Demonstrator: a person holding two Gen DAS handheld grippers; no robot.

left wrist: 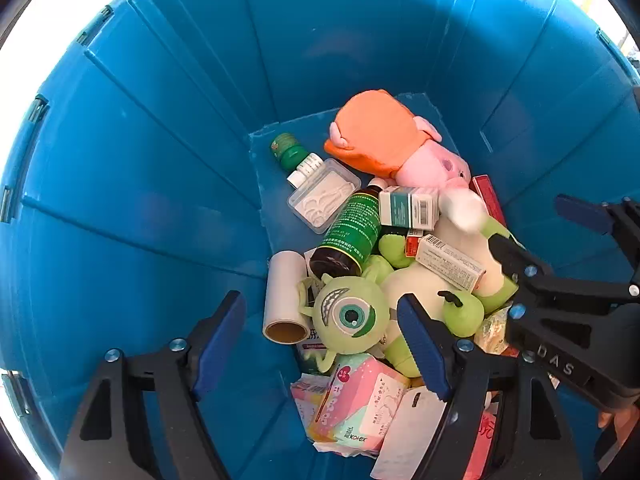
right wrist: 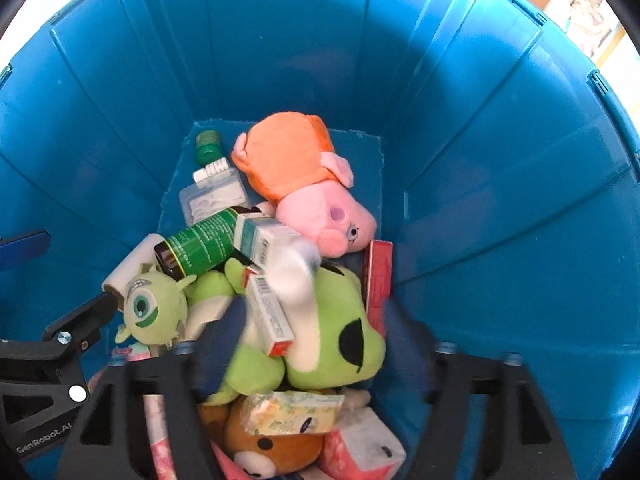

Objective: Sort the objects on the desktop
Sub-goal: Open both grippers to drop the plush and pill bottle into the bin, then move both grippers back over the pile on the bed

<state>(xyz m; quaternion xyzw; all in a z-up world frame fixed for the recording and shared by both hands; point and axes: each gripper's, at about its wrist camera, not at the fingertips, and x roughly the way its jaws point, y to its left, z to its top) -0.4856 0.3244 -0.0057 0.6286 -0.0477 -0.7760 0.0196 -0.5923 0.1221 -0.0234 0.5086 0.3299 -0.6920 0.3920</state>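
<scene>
A deep blue bin holds a pile of objects. In it lie an orange-and-pink pig plush, a dark bottle with a green label, a clear floss-pick box, a one-eyed green plush, a big green plush and small medicine boxes. My left gripper is open above the one-eyed plush. My right gripper is open above the big green plush; it also shows in the left wrist view. A blurred white object hangs in the air over the pile.
A lint-roller tube, a pink Kotex pack, a tissue pack, a brown bear plush and a red box lie in the pile. The bin walls rise steeply all around.
</scene>
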